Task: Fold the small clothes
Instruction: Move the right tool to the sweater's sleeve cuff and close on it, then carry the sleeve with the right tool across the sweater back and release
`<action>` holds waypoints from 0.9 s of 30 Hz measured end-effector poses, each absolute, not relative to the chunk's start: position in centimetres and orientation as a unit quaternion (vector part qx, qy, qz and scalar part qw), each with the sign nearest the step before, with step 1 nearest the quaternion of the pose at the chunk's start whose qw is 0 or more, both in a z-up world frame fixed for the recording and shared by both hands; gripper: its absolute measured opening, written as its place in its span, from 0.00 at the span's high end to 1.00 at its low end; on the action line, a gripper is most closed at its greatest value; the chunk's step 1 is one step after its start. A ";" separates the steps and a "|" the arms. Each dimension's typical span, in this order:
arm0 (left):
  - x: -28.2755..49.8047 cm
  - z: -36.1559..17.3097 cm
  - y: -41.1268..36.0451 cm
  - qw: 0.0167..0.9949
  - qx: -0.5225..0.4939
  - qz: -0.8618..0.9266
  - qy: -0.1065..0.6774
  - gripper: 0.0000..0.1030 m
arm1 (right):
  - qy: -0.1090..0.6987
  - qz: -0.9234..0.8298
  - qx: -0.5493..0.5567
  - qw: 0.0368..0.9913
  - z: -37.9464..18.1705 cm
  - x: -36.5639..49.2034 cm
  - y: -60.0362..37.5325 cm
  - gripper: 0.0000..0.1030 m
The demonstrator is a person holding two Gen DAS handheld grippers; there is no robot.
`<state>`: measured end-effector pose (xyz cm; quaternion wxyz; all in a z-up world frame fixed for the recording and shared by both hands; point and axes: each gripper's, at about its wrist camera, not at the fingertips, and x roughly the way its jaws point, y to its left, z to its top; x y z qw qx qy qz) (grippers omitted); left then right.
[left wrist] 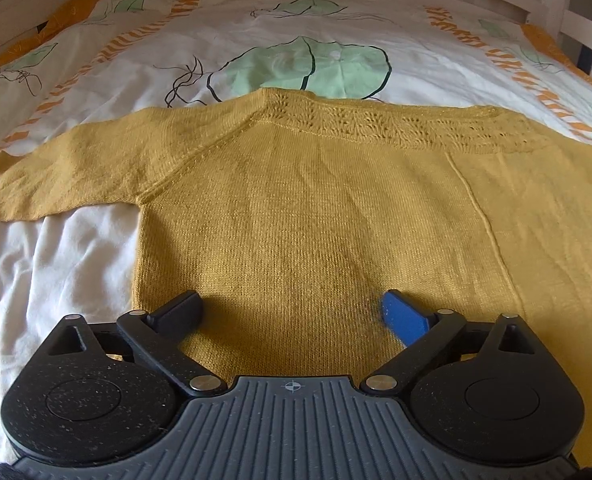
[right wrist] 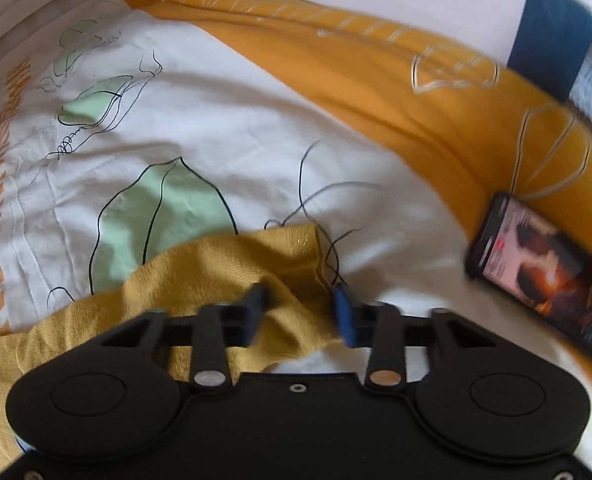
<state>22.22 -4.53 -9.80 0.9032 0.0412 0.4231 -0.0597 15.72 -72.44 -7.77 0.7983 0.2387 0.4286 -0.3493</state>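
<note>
Two views: left wrist first, then right wrist.
Left view, sweater: a mustard knit sweater [left wrist: 296, 200] lies flat on the bed [left wrist: 55, 280], neck edge away from the camera, one sleeve stretched out beyond the body's left edge.
Left view, left tool: the left tool [left wrist: 293, 312] hovers low over the sweater's hem with its jaws spread wide, nothing pinched.
Right view, sleeve: the other sleeve [right wrist: 255, 264] lies rumpled on the bed, its cuff lifted.
Right view, right tool: the right tool [right wrist: 300, 308] has its jaws partly drawn in around the sleeve; blur hides whether the pads press on it.
Right view, phone: a phone [right wrist: 548, 276] lies well apart from the sleeve.
Progress: early, I judge; no fold is visible, and sleeves and body remain.
</note>
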 end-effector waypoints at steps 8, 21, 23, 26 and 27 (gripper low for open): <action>22.5 -10.1 -4.5 0.902 0.036 -0.063 0.425 0.00 | 0.385 -0.295 0.235 0.842 -3.2 16.3 -68.4 0.85; 22.2 -10.2 -4.4 0.906 0.035 -0.068 0.417 0.00 | 0.303 -0.047 0.185 0.934 10.3 23.7 -46.8 0.85; 22.2 -10.1 -4.4 0.905 0.034 -0.070 0.418 0.00 | 0.303 -0.004 0.180 0.936 10.7 24.9 -42.6 0.85; 22.1 -10.0 -4.2 0.905 0.033 -0.076 0.417 0.00 | 0.312 0.051 0.173 0.933 9.9 26.5 -36.3 0.85; 22.0 -10.0 -4.1 0.904 0.034 -0.081 0.417 0.00 | 0.318 0.066 0.172 0.930 9.4 27.1 -34.3 0.85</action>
